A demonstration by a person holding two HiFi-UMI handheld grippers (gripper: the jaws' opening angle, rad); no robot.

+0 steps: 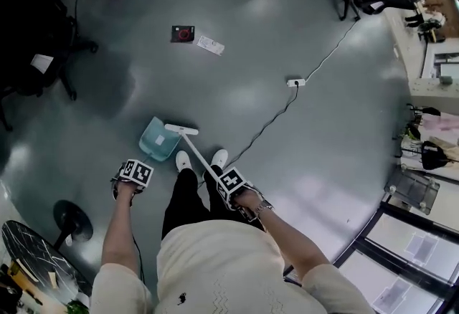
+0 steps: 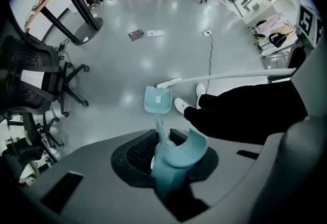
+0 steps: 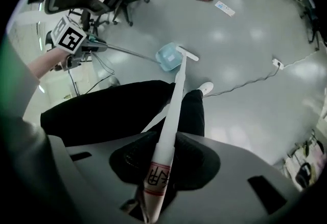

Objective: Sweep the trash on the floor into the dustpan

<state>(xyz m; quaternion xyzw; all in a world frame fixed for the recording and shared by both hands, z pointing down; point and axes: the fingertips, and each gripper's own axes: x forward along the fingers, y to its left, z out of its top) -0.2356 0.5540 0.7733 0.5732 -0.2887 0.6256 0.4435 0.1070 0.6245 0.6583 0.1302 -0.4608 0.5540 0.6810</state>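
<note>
Dustpan [image 1: 157, 141] clamped left, broom [image 1: 181, 129] clamped right

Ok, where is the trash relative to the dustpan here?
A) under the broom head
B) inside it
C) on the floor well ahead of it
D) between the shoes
C: the dark packet and white wrapper lie far beyond the dustpan and broom, touching neither.

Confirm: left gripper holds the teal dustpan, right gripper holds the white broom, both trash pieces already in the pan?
Wrong on the trash. The head view shows the dark packet and the white slip lying on the floor, well apart from the dustpan. The rest stands: left gripper shut on the dustpan's handle, right gripper shut on the broom.
</note>
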